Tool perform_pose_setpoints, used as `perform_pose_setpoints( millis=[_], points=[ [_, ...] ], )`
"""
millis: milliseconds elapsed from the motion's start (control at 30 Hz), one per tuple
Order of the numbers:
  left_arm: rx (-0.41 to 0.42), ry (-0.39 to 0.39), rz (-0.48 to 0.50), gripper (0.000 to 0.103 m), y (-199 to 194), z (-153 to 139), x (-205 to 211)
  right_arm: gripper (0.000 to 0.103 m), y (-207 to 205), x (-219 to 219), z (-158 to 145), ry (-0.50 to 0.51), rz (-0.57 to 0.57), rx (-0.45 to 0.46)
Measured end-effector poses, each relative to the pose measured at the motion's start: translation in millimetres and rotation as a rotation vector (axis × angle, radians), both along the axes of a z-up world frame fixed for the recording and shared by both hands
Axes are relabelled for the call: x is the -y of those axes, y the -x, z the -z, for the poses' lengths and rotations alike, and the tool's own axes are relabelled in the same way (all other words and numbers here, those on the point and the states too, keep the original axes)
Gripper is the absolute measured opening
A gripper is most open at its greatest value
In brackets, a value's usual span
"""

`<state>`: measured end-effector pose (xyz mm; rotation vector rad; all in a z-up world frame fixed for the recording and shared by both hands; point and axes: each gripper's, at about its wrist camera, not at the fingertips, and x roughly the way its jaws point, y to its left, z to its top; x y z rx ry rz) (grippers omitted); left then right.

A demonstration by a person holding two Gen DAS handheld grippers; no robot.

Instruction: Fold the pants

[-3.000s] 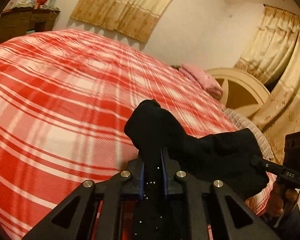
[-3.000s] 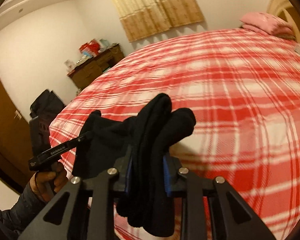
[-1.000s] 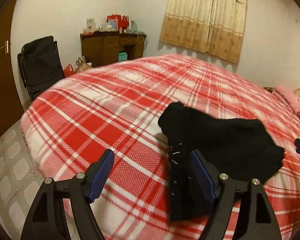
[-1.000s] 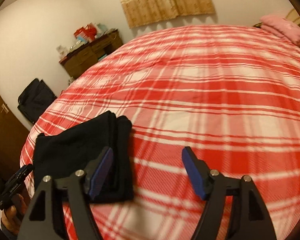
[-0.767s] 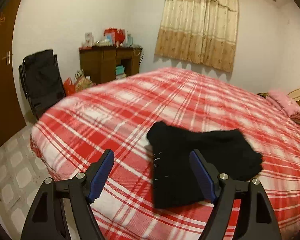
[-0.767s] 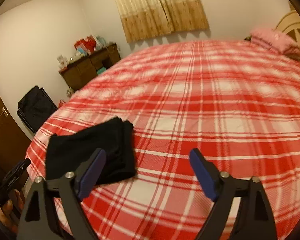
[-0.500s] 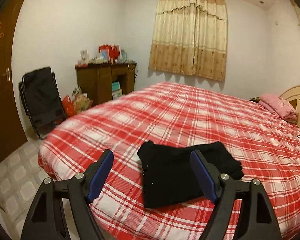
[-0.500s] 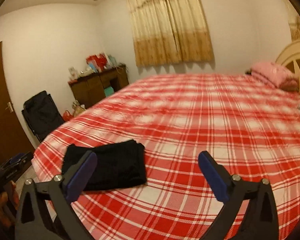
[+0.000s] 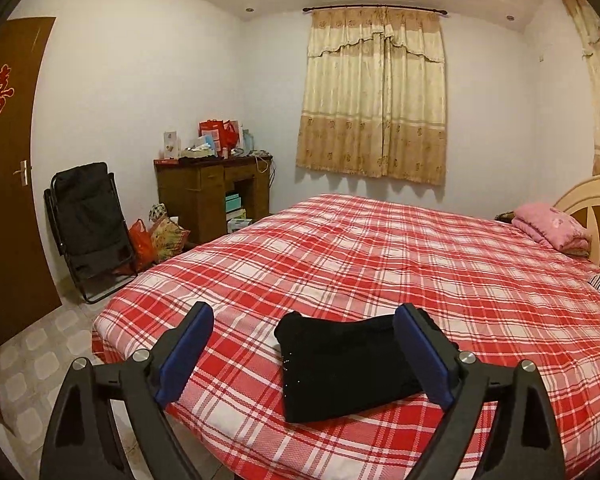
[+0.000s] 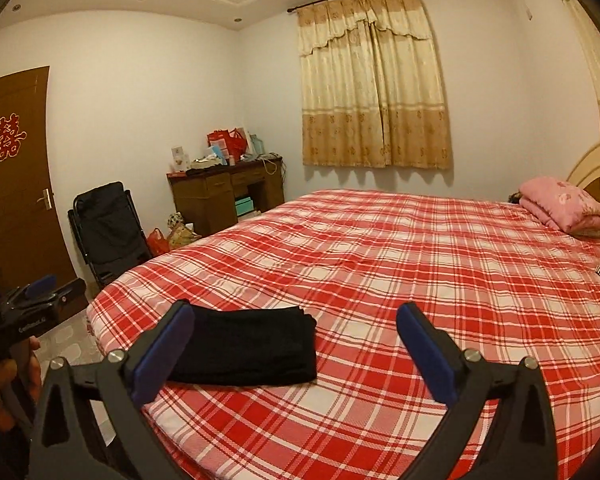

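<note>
The black pants (image 9: 344, 364) lie folded in a compact rectangle near the front corner of the bed with the red plaid cover (image 9: 420, 264). They also show in the right wrist view (image 10: 252, 346). My left gripper (image 9: 304, 356) is open and empty, held back from the bed, above the pants. My right gripper (image 10: 296, 356) is open and empty, with the pants below its left finger. The left gripper also shows at the left edge of the right wrist view (image 10: 32, 300), held in a hand.
A pink folded blanket (image 9: 552, 226) lies by the headboard (image 9: 596, 208). A wooden desk (image 9: 214, 196) with clutter, a black folding chair (image 9: 88, 232) and bags (image 9: 156, 236) stand by the far wall. A brown door (image 9: 4, 184) is at left. Tiled floor (image 9: 32, 356) borders the bed.
Both grippers let go of the pants and opened. They have drawn back and up from the bed, leaving the folded pants lying on the cover.
</note>
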<state>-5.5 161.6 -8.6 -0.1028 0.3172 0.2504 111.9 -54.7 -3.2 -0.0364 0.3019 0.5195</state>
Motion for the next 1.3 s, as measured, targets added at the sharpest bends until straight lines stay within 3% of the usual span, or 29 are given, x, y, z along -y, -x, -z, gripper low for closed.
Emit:
perform_pose_setpoints(
  millis=[1300],
  points=[
    [0.017, -0.053, 0.033, 0.095, 8.7, -9.0, 15.1, 0.103, 17.0, -6.0, -1.4, 0.069, -0.003, 0.062]
  ],
)
